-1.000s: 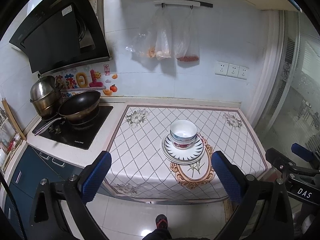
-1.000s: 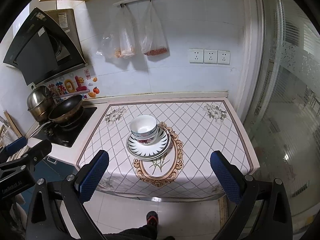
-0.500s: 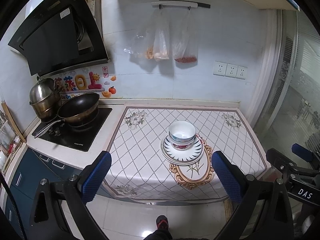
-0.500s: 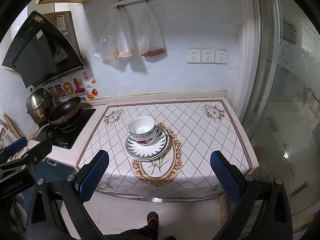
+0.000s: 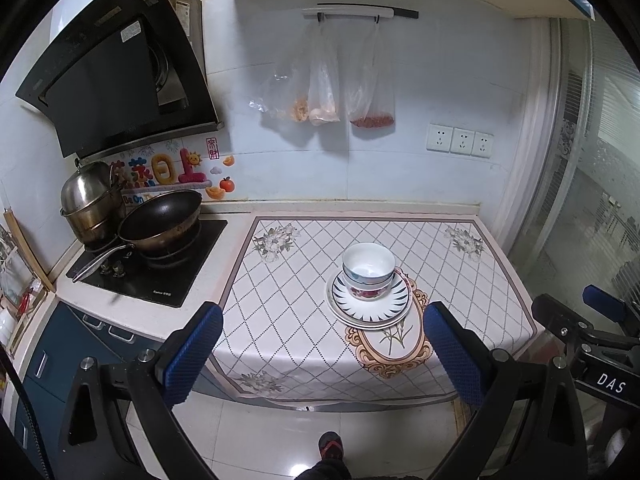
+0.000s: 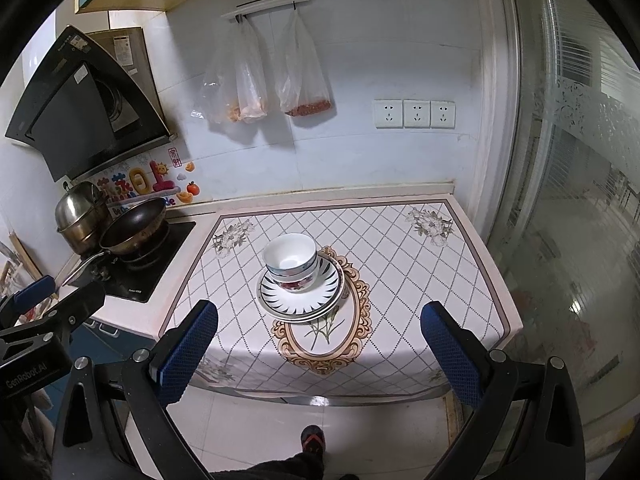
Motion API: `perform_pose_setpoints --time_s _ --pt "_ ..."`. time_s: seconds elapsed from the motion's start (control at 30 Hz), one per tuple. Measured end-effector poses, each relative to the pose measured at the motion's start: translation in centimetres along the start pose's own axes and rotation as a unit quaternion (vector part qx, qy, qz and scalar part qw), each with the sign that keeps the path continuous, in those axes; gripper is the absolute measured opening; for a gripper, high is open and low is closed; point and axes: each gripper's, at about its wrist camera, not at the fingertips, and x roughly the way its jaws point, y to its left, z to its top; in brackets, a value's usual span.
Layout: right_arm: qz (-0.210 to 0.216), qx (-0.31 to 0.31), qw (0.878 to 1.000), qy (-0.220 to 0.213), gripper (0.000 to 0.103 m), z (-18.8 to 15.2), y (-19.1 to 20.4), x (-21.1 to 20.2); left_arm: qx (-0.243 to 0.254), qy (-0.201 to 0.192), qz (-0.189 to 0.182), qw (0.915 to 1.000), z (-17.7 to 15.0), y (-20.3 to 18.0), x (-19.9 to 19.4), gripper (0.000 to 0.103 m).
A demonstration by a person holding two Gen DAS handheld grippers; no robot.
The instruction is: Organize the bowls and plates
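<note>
Nested white bowls [image 5: 369, 270] with floral and blue bands sit on stacked plates [image 5: 368, 308] with a dark striped rim, in the middle of the patterned counter cloth [image 5: 288, 304]. The same bowls [image 6: 291, 260] and plates [image 6: 300, 300] show in the right wrist view. My left gripper [image 5: 324, 348] is open and empty, held back off the counter's front edge. My right gripper [image 6: 320, 344] is open and empty too, equally far back. Each gripper shows at the other view's side edge.
A black wok [image 5: 160, 220] and a steel pot [image 5: 90, 200] stand on the hob at the left, under a range hood [image 5: 116, 64]. Plastic bags [image 5: 324, 80] hang on the back wall. A glass door [image 6: 580, 200] is at the right. A foot [image 5: 330, 446] shows on the tiled floor.
Both grippers have drawn slightly back and up from the counter; the stack looks a bit smaller and farther. Bowls and plates have not moved.
</note>
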Motion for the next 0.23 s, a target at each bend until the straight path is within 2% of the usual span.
perform_pose_setpoints --time_s 0.23 --pt "0.0 -0.002 1.0 -0.002 0.103 -0.05 0.42 -0.12 -0.001 -0.004 -0.001 1.0 -0.06 0.43 -0.39 0.103"
